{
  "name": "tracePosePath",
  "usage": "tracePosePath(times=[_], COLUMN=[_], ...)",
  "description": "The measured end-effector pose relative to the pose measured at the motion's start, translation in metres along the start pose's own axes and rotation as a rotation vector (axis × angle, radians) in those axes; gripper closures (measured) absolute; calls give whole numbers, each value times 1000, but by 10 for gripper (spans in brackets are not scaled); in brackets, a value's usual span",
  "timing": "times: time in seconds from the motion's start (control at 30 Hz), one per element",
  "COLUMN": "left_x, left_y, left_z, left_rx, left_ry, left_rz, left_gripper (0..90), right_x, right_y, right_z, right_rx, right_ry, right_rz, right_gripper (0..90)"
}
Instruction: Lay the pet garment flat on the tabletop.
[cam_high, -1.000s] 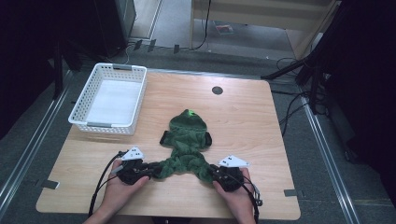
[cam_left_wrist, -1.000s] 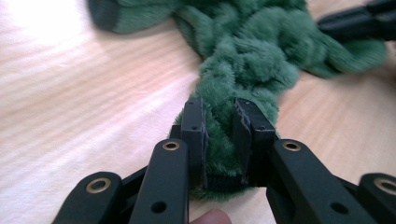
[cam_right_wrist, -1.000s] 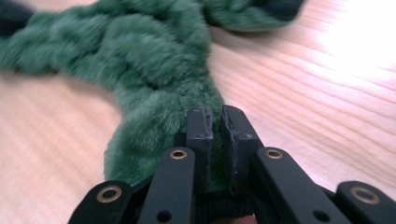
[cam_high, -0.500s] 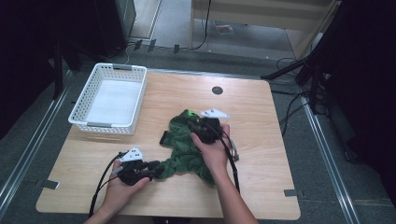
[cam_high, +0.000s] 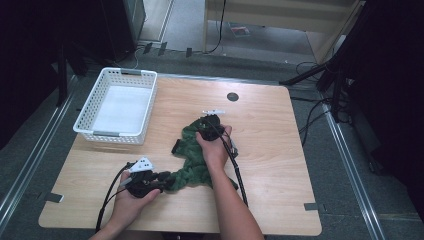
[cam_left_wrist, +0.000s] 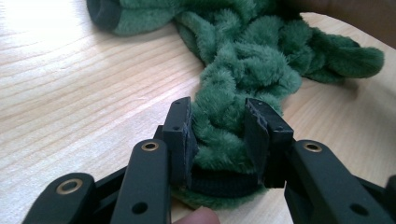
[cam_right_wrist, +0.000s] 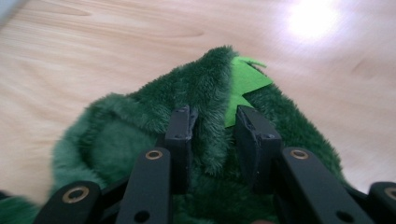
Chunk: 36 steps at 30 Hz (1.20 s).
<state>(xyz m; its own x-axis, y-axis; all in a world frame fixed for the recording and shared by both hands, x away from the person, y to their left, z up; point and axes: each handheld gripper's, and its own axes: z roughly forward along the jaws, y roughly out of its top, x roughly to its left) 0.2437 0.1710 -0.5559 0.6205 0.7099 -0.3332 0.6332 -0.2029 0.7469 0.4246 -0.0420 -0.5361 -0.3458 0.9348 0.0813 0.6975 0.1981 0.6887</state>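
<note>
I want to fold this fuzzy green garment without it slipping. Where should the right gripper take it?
At the raised ridge of pile beside the light green tag, at the far end of the green garment. Come from the near side, level, with the right gripper straddling the fold; it stands up, so the jaws can pinch it.

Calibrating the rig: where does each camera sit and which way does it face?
High view: above the near table edge, facing forward and down at the wooden table; both forearms enter from below.
Left gripper view: rides the left tongs, looking along black jaws pinching the green plush garment.
Right gripper view: rides the right tongs, jaws pinching a fold of plush.
Shared: all show the garment and table.
</note>
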Motion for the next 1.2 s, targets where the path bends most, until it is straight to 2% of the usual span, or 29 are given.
tracePosePath(times=[0.03,0.07,0.13,0.2,0.27,0.37,0.4,0.43,0.47,0.5,0.57,0.63,0.67,0.7,0.73,0.87,0.9,0.93,1.0,1.07,1.1,1.13,1.2], left_x=[1,1,2,4,6,8,8,9,9,10,11,12,11,11,11,11,11,11,11,11,12,12,11], left_y=[1,1,3,5,6,9,9,9,10,10,9,9,9,9,9,8,8,8,7,7,7,7,7], left_z=[0,1,2,3,4,5,5,5,5,5,4,4,4,3,3,2,2,1,1,1,1,1,1], left_rx=[2,1,-7,-18,-30,-42,-49,-58,-59,-66,-73,-81,-84,-84,-88,-95,-99,-103,-107,-113,-113,-111,-109], left_ry=[6,13,36,55,66,83,88,93,99,95,80,70,69,69,68,62,57,49,42,33,32,34,34], left_rz=[0,-3,-12,-23,-37,-43,-43,-57,-61,-76,-80,-77,-78,-73,-72,-62,-59,-59,-61,-64,-61,-59,-56], left_gripper=[629,645,655,700,716,706,683,619,619,568,553,531,526,521,520,520,520,521,522,530,549,549,595], right_x=[0,2,1,-7,-11,-14,-15,-17,-17,-20,-22,-25,-25,-27,-29,-36,-36,-40,-41,-43,-43,-43,-41], right_y=[0,1,1,10,17,21,24,27,27,29,29,28,27,21,16,-11,-11,-31,-38,-58,-76,-76,-94], right_z=[0,6,8,17,23,26,28,30,30,27,24,9,0,-20,-31,-66,-66,-85,-92,-109,-121,-121,-127], right_rx=[0,-36,-48,-65,-63,-62,-61,-55,-55,-28,-22,-52,-77,-109,-123,-113,-113,-104,-109,-112,-104,-104,-67], right_ry=[0,-62,-70,-71,-75,-74,-76,-67,-67,-30,-12,52,73,97,111,139,139,157,162,186,204,204,211], right_rz=[0,-54,-53,-30,-39,-45,-41,-38,-38,-28,-19,-6,-18,-41,-47,-63,-63,-82,-88,-90,-88,-88,-123], right_gripper=[672,659,660,664,665,666,665,664,664,644,614,578,568,548,546,526,526,519,517,511,503,503,482])
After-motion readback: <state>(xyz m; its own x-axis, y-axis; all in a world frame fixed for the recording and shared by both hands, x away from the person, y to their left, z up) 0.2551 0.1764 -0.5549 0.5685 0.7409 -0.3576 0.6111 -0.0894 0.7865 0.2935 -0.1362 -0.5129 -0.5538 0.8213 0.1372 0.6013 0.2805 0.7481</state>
